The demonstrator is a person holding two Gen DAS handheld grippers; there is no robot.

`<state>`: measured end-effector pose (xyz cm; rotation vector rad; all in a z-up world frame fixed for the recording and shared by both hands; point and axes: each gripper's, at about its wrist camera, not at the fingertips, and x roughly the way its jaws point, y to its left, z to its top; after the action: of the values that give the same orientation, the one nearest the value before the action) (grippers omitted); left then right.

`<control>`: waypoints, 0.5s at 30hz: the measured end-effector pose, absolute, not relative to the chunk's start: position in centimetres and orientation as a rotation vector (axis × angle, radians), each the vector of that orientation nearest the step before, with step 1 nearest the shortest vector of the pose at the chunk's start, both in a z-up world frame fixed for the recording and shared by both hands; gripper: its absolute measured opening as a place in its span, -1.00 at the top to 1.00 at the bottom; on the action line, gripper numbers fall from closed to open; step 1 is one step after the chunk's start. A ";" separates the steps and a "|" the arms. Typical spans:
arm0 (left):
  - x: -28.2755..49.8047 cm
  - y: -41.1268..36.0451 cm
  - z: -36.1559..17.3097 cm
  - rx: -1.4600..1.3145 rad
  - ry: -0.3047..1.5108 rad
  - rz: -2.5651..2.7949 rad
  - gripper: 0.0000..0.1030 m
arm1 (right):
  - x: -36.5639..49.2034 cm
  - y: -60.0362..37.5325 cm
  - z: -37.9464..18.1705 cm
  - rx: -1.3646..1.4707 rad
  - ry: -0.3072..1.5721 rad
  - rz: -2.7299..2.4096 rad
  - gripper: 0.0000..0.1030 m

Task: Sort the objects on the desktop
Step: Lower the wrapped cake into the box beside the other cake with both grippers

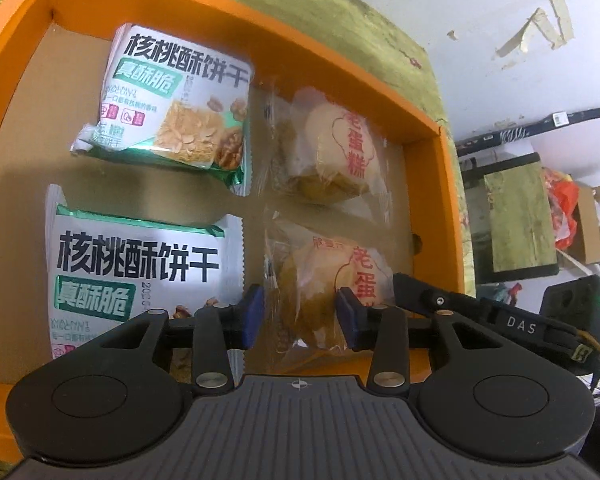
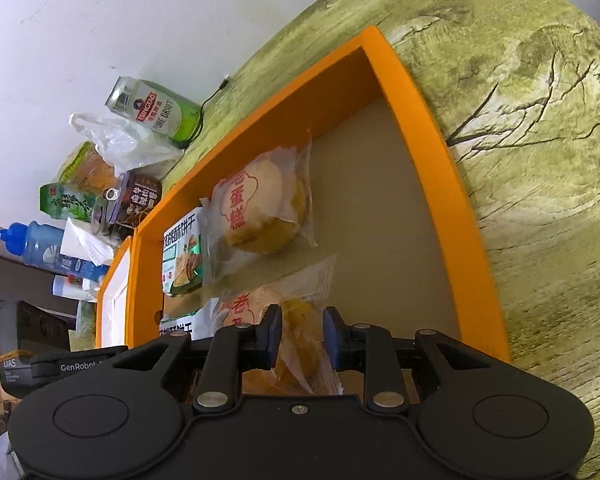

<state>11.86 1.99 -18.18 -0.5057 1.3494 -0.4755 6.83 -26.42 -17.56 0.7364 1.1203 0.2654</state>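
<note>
Both tongs hang over the near end of a shallow orange cardboard box with a brown floor (image 1: 448, 168), which rests on a bench covered in green wood-print cloth (image 2: 540, 160). In the left wrist view, the left tongs (image 1: 302, 318) stand partly apart, their blue pads (image 1: 254, 312) on either side of the near clear-wrapped yellow egg cake with red characters (image 1: 324, 276); the jaws are spread to a moderate gap and do not press on the wrapper. In the right wrist view, the right tongs (image 2: 302, 336) are drawn narrow and pinch the same near cake (image 2: 296, 344) through its plastic between the blue pads (image 2: 328, 334).

Just left of this cake in the left view lies a white and green walnut biscuit packet with black characters (image 1: 140, 276), flat on the box floor. Beyond it sits a second walnut biscuit packet (image 1: 172, 100), slightly tilted, and beside that, farther along the right wall, a second clear-wrapped egg cake (image 1: 332, 148). All four lie inside the box, two biscuits in one column and two cakes in the other.

Farther off in the right view, past the box's left wall, a green beer can (image 2: 156, 110) lies on its side near a crumpled clear plastic bag (image 2: 120, 144), a dark printed snack pot (image 2: 138, 200) and a blue water bottle (image 2: 44, 246), all against a white wall (image 2: 100, 20).
</note>
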 end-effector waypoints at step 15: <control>11.5 2.5 -15.5 -0.462 1.383 -0.455 0.12 | 6.1 -27.3 -16.5 0.759 1.140 0.235 0.49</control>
<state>11.50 2.54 -15.47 -0.4616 1.3829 -0.4554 6.12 -27.27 -16.46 0.7595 1.1395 0.2353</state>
